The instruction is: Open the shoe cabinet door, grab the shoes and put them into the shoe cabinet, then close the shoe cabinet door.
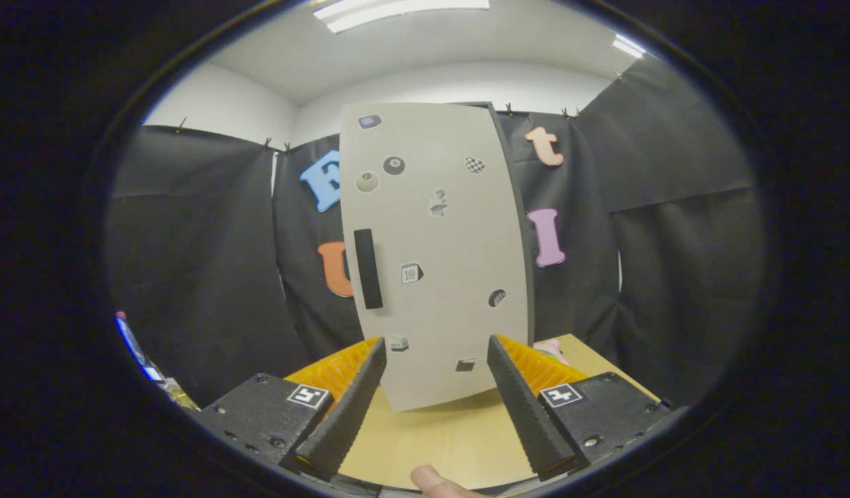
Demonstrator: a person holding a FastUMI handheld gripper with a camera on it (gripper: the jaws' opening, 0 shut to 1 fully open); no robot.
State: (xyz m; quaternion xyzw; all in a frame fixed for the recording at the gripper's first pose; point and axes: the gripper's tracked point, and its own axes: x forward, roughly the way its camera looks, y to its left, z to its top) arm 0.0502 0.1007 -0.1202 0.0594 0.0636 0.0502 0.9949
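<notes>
Pale grey and flat-fronted, the shoe cabinet (438, 256) stands upright on a light wooden worktop (438, 436), straight ahead of the tongs (435, 342). Its door (459, 311) faces the camera and looks closed, lying flush across the whole front, with a thin dark edge of the cabinet body showing along the right side. A dark vertical handle (368, 268) sits on the left part of the door, about halfway up. Small stickers (411, 272) are scattered over the door: a few round ones near the top left, a checkered one to the upper right, one in the middle, and several lower down.

The tongs are spread wide apart with nothing between them but the worktop and the lower part of the door beyond. Neither finger touches the cabinet; their tips (377, 346) reach up in front of its bottom corners, with the cabinet's base just ahead. A person's fingertip (431, 478) shows at the near edge of the worktop, between the finger bases.

Something small and pink (550, 348) peeks out on the worktop just right of the cabinet, mostly hidden behind the right finger; what it is cannot be told. Black cloth (203, 263) hangs behind and to both sides of the cabinet, and white walls and ceiling lights (397, 10) show above it.
</notes>
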